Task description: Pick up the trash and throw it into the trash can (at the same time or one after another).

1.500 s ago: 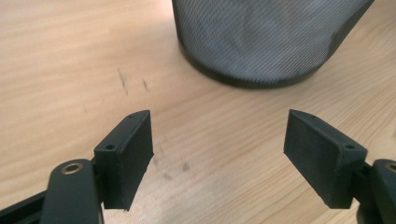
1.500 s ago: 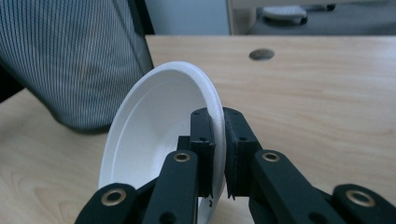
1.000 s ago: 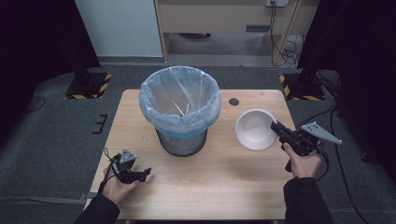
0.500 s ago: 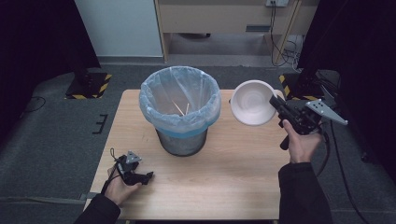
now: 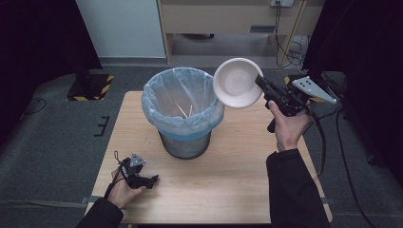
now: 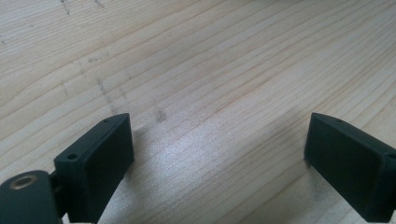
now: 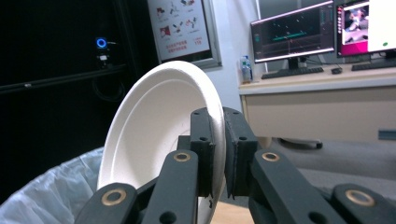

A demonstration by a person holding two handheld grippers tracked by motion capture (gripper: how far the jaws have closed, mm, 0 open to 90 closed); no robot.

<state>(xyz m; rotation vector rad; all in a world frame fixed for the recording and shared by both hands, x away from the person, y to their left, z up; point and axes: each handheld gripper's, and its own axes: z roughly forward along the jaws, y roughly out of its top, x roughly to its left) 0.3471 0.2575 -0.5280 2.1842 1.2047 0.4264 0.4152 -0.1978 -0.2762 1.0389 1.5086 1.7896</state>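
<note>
Right claw [image 5: 260, 81] clamped on rim of white bowl [image 5: 237, 82], bowl tipped on edge in the air just beside the bin's [image 5: 183, 107] rim, on its right. Left claw [image 5: 153, 179] low over the wooden surface [image 5: 228, 180] in front of the bin; its jaws have just been opening, now wide apart, nothing between them.

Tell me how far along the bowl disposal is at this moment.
Done: the right gripper is shut on the white paper bowl's rim, tilted beside the blue-lined grey bin. Left: carrying it over the opening and releasing. The left gripper rests open on the wooden table.
</note>
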